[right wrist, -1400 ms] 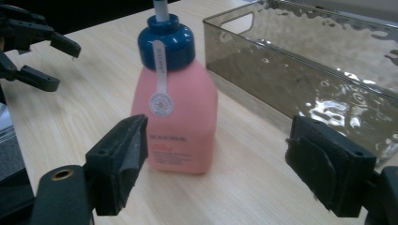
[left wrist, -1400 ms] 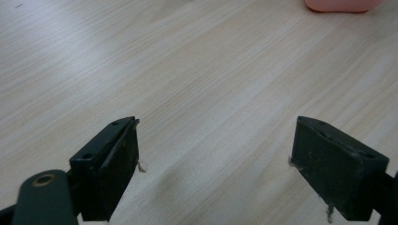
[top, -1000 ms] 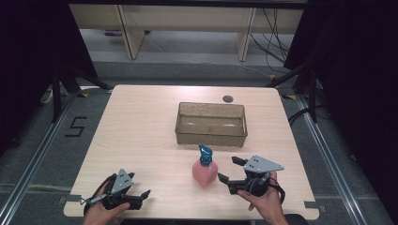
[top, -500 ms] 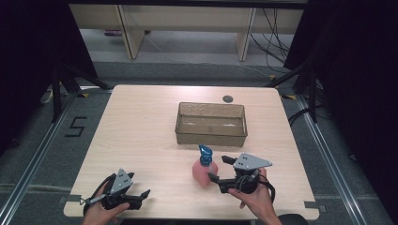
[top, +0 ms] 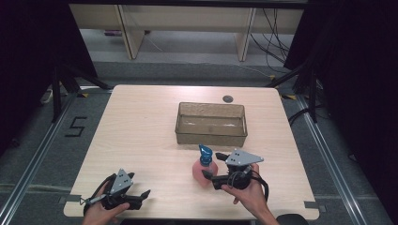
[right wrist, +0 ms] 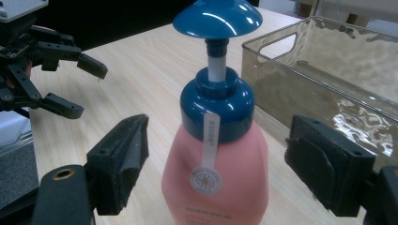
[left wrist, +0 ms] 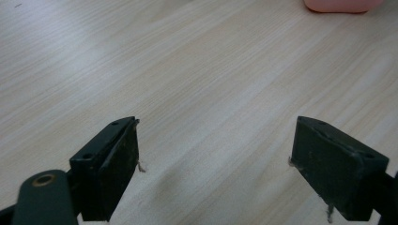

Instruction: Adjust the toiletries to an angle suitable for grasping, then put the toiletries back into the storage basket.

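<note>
Pink pump bottle (right wrist: 214,173) between right hand-held gripper (right wrist: 213,164) open jaws, untouched

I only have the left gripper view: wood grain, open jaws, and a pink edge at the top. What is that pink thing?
Observer: A pink pump bottle with a blue pump head, standing upright on the table.
Operator: Is anything holding it?
Observer: Not yet. The right gripper has its jaws open on either side of it, with gaps showing.
Operator: Anything else nearby?
Observer: A clear rectangular bin stands just beyond the bottle.
</note>
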The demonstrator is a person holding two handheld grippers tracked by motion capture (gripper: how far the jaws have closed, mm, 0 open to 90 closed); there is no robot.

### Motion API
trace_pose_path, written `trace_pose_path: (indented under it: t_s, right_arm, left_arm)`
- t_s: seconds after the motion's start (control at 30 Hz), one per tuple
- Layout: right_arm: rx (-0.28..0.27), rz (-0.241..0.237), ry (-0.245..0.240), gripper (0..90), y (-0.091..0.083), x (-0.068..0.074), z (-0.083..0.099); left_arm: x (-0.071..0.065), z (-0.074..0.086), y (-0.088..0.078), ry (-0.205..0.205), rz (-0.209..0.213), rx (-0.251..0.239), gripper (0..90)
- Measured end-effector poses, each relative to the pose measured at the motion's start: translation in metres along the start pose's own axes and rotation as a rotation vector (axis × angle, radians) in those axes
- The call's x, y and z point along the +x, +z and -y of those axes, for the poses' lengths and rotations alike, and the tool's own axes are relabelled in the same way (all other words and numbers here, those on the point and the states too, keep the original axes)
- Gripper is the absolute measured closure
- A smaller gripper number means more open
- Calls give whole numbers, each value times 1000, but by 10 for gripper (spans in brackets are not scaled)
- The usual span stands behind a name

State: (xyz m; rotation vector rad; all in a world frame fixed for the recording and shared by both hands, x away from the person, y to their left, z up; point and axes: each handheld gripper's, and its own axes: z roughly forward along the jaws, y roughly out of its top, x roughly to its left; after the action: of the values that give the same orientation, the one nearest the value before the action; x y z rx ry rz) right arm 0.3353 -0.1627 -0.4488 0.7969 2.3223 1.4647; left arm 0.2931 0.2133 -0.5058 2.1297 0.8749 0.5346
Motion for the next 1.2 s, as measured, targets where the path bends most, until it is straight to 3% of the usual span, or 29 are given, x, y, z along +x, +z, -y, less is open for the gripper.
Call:
trace_pose_path:
  t_s: [0.07,0.47,0.57,0.6,0.8,0.83,0.87,0.97,1.0,1.1,1.2]
  right_arm:
    - [19,0,3,219,1,1,-1]
    - [1,7,-14,233,13,-1,-4]
    - [21,-5,11,238,14,0,-5]
    - [7,-2,-17,246,15,-2,-6]
    - [11,-14,1,254,18,-1,-7]
    - [3,-5,-17,257,19,-2,-8]
    - [11,-4,4,258,19,-1,-8]
    - [5,-4,-5,269,21,-2,-8]
    - [-3,4,-28,274,21,-3,-8]
    - [2,-12,8,284,23,-1,-8]
    - [6,-16,-2,295,23,-2,-8]
  left_arm:
    - [0,0,0,-3,6,-1,150]
    - [0,0,0,5,-3,-1,150]
    - [0,0,0,0,1,-2,150]
    - [0,0,0,-3,0,-3,150]
    - [-1,0,0,-16,1,-12,150]
    - [-1,0,0,-17,0,-12,150]
    - [1,-1,-1,16,1,-2,150]
    - [1,-1,0,13,-4,-9,150]
    - [2,-1,-1,16,-3,-5,150]
    - [2,-1,-1,15,-4,-7,150]
    - [1,0,0,25,-19,-16,150]
